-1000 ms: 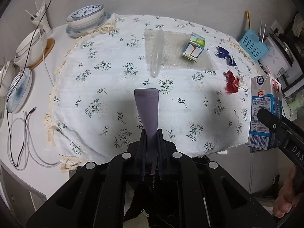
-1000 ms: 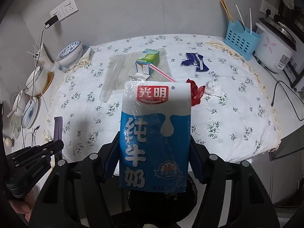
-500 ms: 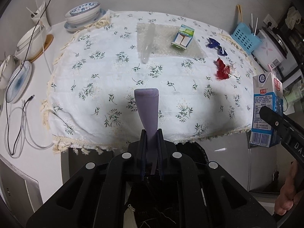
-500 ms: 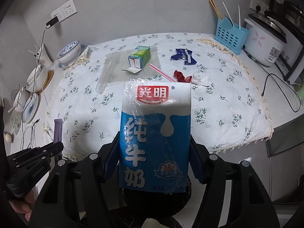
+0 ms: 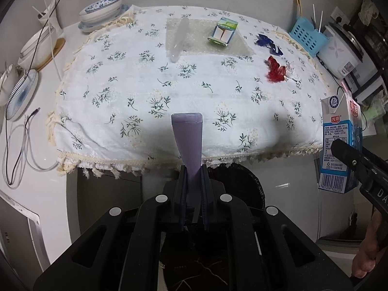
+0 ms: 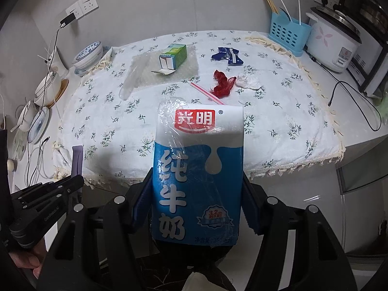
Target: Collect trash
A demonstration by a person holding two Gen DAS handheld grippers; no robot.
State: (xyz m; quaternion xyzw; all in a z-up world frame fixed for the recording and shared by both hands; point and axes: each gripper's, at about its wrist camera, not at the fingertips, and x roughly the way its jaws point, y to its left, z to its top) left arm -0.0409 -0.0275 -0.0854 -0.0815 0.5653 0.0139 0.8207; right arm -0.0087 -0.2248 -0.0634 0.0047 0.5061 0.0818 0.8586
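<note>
White tablecloth [image 6: 278,111] with green sprigs; blue-white milk carton [image 6: 197,169] (red logo); purple, perhaps lilac, tube [image 5: 188,140].

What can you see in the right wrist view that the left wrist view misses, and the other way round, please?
Only the right wrist view shows the pink straw, the wall sockets and the milk carton's front label. Only the left wrist view shows the carton's barcode side and the purple tube's broad face. Both show the green box, red wrapper, blue wrapper and blue caddy.
</note>
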